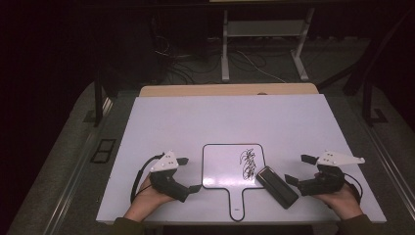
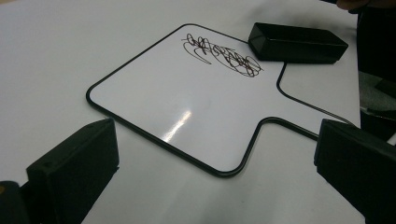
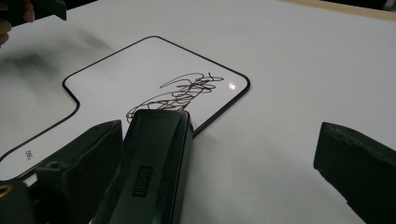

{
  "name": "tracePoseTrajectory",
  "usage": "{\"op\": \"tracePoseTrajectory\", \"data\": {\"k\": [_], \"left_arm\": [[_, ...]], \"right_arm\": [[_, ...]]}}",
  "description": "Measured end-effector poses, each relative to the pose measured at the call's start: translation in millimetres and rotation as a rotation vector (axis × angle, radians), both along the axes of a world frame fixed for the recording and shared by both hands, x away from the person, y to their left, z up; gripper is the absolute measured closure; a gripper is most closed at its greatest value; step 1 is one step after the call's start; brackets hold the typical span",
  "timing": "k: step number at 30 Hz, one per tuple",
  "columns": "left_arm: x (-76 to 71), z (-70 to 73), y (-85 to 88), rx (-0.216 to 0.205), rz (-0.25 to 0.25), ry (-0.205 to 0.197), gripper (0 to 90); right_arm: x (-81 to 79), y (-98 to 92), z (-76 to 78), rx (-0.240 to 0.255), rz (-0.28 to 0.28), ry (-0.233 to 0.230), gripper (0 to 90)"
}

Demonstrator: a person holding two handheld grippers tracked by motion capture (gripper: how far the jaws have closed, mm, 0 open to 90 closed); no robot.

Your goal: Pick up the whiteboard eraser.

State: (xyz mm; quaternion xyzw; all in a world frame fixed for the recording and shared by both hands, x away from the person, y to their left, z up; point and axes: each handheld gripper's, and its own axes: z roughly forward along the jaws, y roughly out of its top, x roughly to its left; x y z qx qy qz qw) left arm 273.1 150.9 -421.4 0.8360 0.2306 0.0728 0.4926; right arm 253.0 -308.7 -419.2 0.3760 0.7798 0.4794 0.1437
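A paddle-shaped whiteboard [image 1: 225, 169] with a black rim lies near the table's front edge, its handle toward me. A dark scribble [image 1: 248, 164] marks its right side. A black eraser [image 1: 276, 186] lies slanted across the board's lower right corner. My left gripper [image 1: 189, 175] rests open just left of the board, which the left gripper view shows as whiteboard [image 2: 187, 107] with the eraser [image 2: 299, 43] beyond. My right gripper [image 1: 298, 169] is open right of the eraser. In its own view the eraser [image 3: 154, 168] lies between the jaws, close beside the left one, right gripper [image 3: 219, 186].
The white tabletop [image 1: 220, 117] stretches bare behind the board. A wooden edge [image 1: 227, 90] runs along its back. Desk legs [image 1: 225, 49] and cables [image 1: 186, 63] stand on the dark floor beyond. A hand [image 3: 11, 18] with the other gripper shows at upper left.
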Motion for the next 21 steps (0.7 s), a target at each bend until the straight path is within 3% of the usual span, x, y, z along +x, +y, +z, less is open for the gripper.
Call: {"op": "tracePoseTrajectory", "data": {"k": [12, 21], "left_arm": [[-1.7, -1.6, 3.5, 0.024, 0.003, -0.007, 0.0], [-2.6, -3.1, 1.2, 0.024, -0.008, 0.000, 0.0]], "right_arm": [[-4.0, 18.5, 1.2, -0.038, 0.026, -0.001, 0.7], [-6.2, 32.5, -3.7, -0.080, 0.053, 0.034, 0.7]]}}
